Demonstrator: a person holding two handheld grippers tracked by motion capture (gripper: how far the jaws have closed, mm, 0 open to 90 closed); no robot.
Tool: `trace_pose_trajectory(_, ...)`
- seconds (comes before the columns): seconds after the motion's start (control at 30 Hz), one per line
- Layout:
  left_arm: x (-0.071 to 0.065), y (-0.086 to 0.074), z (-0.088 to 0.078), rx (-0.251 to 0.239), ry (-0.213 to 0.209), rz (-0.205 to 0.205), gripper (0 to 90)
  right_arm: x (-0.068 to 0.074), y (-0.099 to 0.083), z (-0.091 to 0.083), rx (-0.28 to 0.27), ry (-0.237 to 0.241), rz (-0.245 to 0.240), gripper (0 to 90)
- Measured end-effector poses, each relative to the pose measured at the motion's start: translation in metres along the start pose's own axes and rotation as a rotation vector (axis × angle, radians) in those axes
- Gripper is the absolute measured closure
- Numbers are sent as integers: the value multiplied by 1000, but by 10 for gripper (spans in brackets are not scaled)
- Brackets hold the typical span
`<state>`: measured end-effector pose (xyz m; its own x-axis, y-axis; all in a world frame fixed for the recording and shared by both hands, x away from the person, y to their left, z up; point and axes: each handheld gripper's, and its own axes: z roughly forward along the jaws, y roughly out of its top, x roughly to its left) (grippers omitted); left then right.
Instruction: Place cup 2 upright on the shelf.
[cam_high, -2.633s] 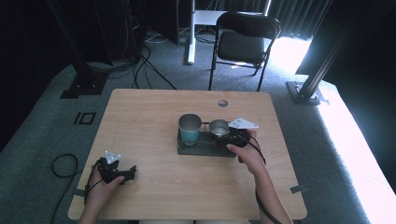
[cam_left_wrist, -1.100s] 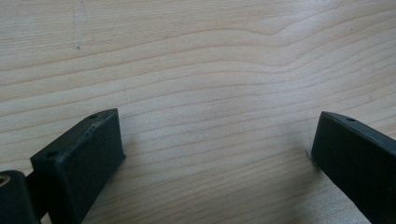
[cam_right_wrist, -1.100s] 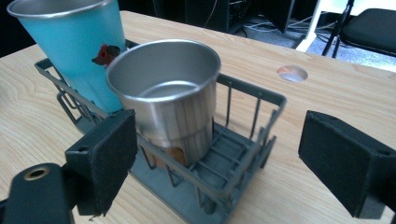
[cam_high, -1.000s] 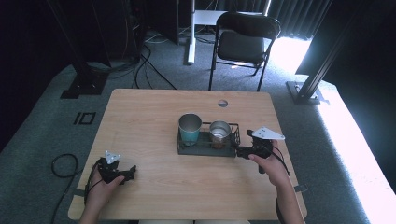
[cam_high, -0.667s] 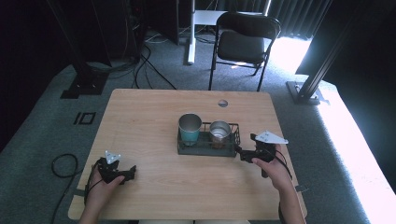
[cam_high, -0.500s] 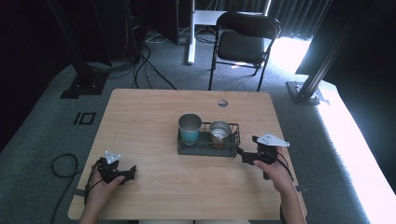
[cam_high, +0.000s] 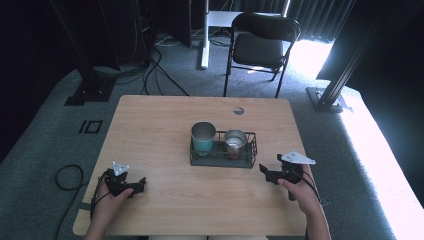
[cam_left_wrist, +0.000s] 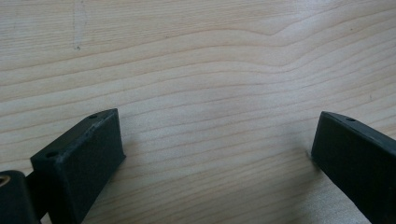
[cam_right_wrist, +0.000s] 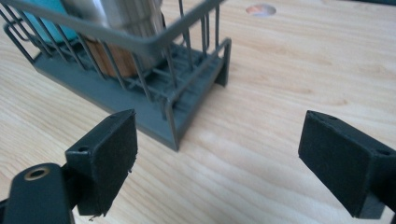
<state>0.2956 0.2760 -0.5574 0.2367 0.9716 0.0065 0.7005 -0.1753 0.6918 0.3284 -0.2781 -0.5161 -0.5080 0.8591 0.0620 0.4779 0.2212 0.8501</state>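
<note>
Two cups (cam_high: 203, 137) in rack (cam_high: 221, 157), mid-table (cam_high: 160, 120).

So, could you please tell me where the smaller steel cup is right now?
In the high view, the smaller steel cup stands in the wire rack, right of the teal cup, mid-table.

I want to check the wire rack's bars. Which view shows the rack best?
The right gripper view: the rack is close, its bars and base sharp. The high view shows the whole rack but small. The left gripper view looks at bare table.
</note>
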Motion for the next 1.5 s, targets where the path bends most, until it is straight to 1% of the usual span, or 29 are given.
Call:
trace_pose_trajectory(0.1,0,0,0,-1,0,0,28,-1,-4,-1,16,5,-11,114)
trace_pose_trajectory(0.2,0,0,0,-1,0,0,28,-2,-9,-1,22,-2,-4,114)
trace_pose_trajectory(0.27,0,0,0,-1,0,-1,28,-3,-12,-2,30,-8,-10,114)
trace_pose_trajectory(0.43,0,0,0,-1,0,-1,28,-6,-21,-5,50,-19,3,114)
trace_pose_trajectory(0.57,0,0,0,-1,0,-1,28,-9,-30,-8,85,-23,6,114)
trace_pose_trajectory(0.63,0,0,0,-1,0,-1,28,-9,-31,-8,91,-28,7,114)
trace_pose_trajectory(0.67,0,0,0,-1,0,-1,28,-11,-36,-10,103,-33,7,114)
trace_pose_trajectory(0.9,0,0,0,-1,0,-1,28,-15,-47,-16,130,-38,41,114)
trace_pose_trajectory(1.03,0,0,0,-1,0,-1,28,-16,-52,-18,140,-58,62,114)
trace_pose_trajectory(1.13,0,0,0,-1,0,-1,28,-17,-57,-19,162,-77,52,114)
trace_pose_trajectory(1.2,0,0,0,-1,0,-1,28,-18,-60,-20,169,-97,57,114)
trace_pose_trajectory(1.23,0,0,0,-1,0,0,28,-19,-61,-21,181,-103,61,114)
trace_pose_trajectory(1.27,0,0,0,-1,0,-1,28,-20,-62,-22,180,-114,61,114)
trace_pose_trajectory(1.3,0,0,0,-1,0,0,28,-21,-62,-23,177,-129,69,114)
trace_pose_trajectory(1.37,0,0,0,-1,0,-1,28,-22,-64,-25,177,-168,107,114)
trace_pose_trajectory(1.43,0,0,0,-1,0,-1,28,-20,-65,-26,197,-201,92,114)
trace_pose_trajectory(1.5,0,0,0,-1,0,-1,28,-19,-66,-27,199,-226,104,114)
